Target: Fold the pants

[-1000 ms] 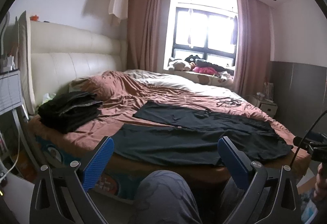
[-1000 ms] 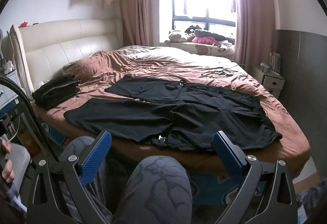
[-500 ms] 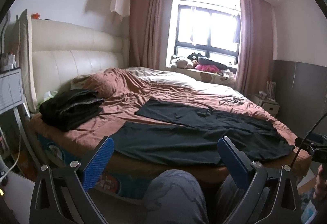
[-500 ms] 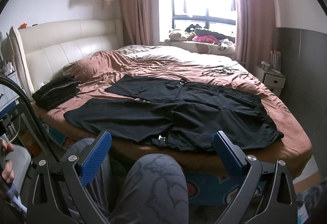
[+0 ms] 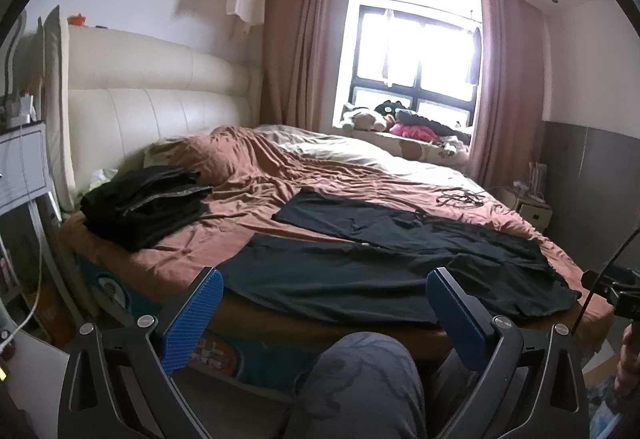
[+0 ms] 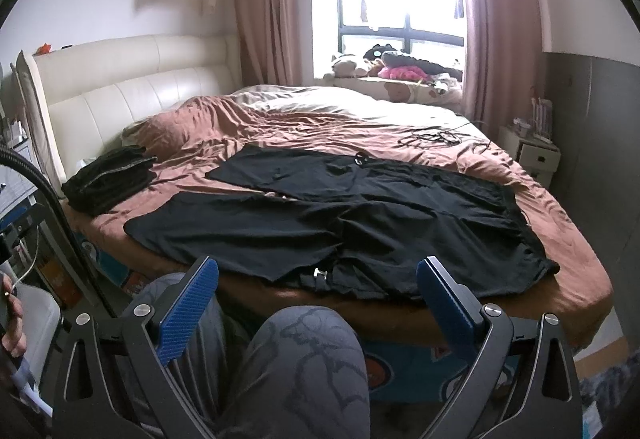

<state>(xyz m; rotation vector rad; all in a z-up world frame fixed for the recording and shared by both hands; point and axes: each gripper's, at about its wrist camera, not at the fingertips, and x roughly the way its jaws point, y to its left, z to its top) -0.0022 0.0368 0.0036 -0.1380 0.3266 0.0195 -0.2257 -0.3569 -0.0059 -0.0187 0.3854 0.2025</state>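
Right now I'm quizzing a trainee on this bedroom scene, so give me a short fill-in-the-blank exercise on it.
1. The pants lie spread flat on the ____.
2. Both the left gripper and the right gripper are ____, holding nothing.
3. The pile of dark clothes sits near the ____ of the bed.
4. The plush toys rest below the ____.

Missing words: bed; open; headboard; window

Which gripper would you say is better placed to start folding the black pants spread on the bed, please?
Probably the right gripper: open, it faces the pants squarely, their near edge between its fingers. The left gripper, also open, sits off toward the leg ends.
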